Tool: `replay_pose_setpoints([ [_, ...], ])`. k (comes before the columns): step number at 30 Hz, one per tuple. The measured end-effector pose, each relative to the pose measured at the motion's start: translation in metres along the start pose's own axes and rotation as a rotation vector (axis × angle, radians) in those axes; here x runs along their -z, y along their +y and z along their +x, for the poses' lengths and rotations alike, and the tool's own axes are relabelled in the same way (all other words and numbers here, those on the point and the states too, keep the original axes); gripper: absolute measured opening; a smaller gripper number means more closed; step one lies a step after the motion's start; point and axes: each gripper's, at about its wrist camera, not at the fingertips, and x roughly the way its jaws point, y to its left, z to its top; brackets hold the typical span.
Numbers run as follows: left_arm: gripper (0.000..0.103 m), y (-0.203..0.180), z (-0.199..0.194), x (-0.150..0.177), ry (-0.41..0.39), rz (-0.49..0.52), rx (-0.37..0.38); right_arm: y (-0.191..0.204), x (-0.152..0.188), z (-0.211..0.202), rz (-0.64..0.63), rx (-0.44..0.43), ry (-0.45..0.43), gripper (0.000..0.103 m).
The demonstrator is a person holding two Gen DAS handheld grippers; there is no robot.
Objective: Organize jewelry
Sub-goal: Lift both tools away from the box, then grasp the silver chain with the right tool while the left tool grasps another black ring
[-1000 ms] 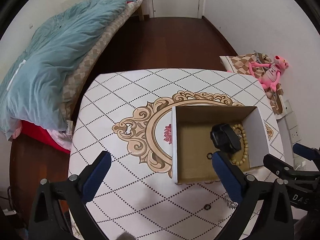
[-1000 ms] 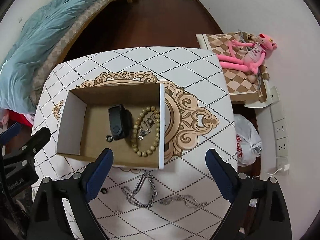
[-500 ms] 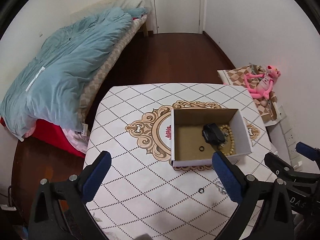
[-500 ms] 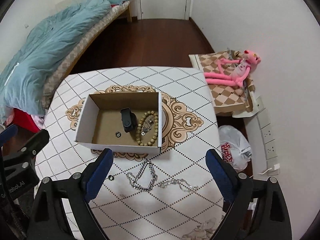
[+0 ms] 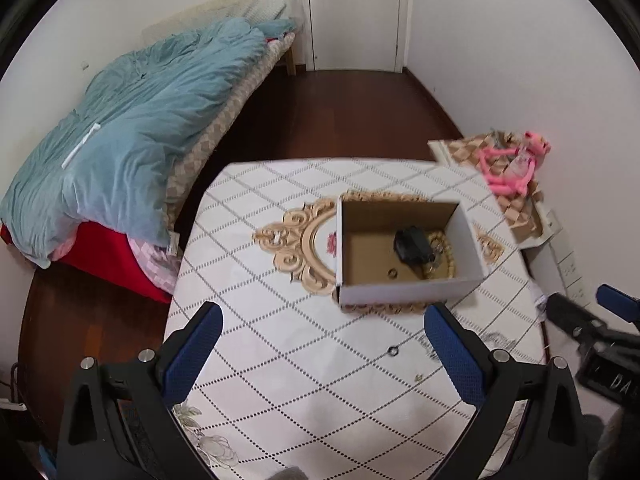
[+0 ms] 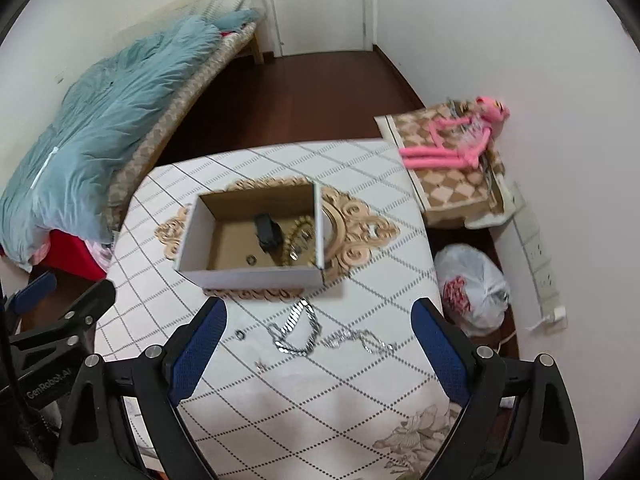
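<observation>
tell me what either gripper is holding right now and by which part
Nothing is held. The left gripper and right gripper are both open and empty above the table.

Home bedroom, bed (image 5: 168, 128), quilt (image 6: 100, 120), door (image 5: 356, 12)

In the left wrist view, the left hand-held gripper's (image 5: 322, 354) right finger (image 5: 454, 354) hides most of the chains at lower right. The box's (image 6: 256, 276) near wall partly hides the bead bracelet (image 6: 298, 246). The tiny item (image 6: 261, 365) low on the table (image 6: 320, 400) is too small to identify.

A bed with a rumpled teal duvet (image 5: 132, 128) lines the left wall beneath a white door (image 5: 356, 12), while a pink plush toy (image 6: 460, 140) lies on a checkered cushion (image 6: 448, 184) above a white plastic bag (image 6: 472, 288).
</observation>
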Motion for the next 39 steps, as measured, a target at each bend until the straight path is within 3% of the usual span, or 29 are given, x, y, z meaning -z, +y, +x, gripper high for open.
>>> replay_pose_setpoints([
  [5, 0.103, -0.006, 0.042, 0.027, 0.083, 0.005, -0.030, -0.030, 0.027, 0.061, 0.090, -0.035, 0.121, 0.094],
  [7, 0.103, -0.009, 0.064, 0.036, 0.126, 0.012, -0.050, -0.033, 0.035, 0.089, 0.104, -0.053, 0.160, 0.083],
  [8, 0.103, -0.010, 0.072, 0.039, 0.141, 0.015, -0.053, -0.033, 0.037, 0.101, 0.102, -0.048, 0.172, 0.072],
  [13, 0.103, -0.013, 0.108, 0.052, 0.220, 0.030, -0.067, -0.024, 0.043, 0.154, 0.083, -0.047, 0.213, 0.060],
  [16, 0.103, -0.014, 0.117, 0.057, 0.244, 0.032, -0.058, -0.014, 0.043, 0.169, 0.038, -0.035, 0.221, 0.045],
  [17, 0.103, -0.015, 0.119, 0.057, 0.245, 0.035, -0.053, -0.010, 0.043, 0.169, 0.015, -0.019, 0.206, 0.033],
  [18, 0.103, -0.016, 0.121, 0.058, 0.245, 0.037, -0.049, -0.008, 0.044, 0.170, 0.001, -0.025, 0.206, 0.012],
  [21, 0.102, -0.023, 0.126, 0.057, 0.250, 0.037, -0.009, -0.001, 0.044, 0.170, -0.040, -0.021, 0.206, 0.007],
  [27, 0.100, -0.048, 0.131, 0.056, 0.230, 0.088, 0.069, -0.025, 0.033, 0.156, 0.035, -0.017, 0.170, 0.007],
  [33, 0.066, -0.063, 0.140, 0.064, 0.259, 0.132, 0.137, -0.038, 0.027, 0.150, 0.056, -0.009, 0.164, 0.007],
  [35, 0.047, -0.066, 0.142, 0.067, 0.269, 0.140, 0.149, -0.042, 0.027, 0.149, 0.065, -0.009, 0.163, 0.007],
  [36, 0.045, -0.067, 0.141, 0.065, 0.258, 0.148, 0.142, -0.042, 0.027, 0.148, 0.066, -0.009, 0.161, 0.007],
  [39, 0.024, -0.068, 0.140, 0.063, 0.240, 0.167, 0.150, -0.043, 0.026, 0.148, 0.067, -0.011, 0.160, 0.007],
])
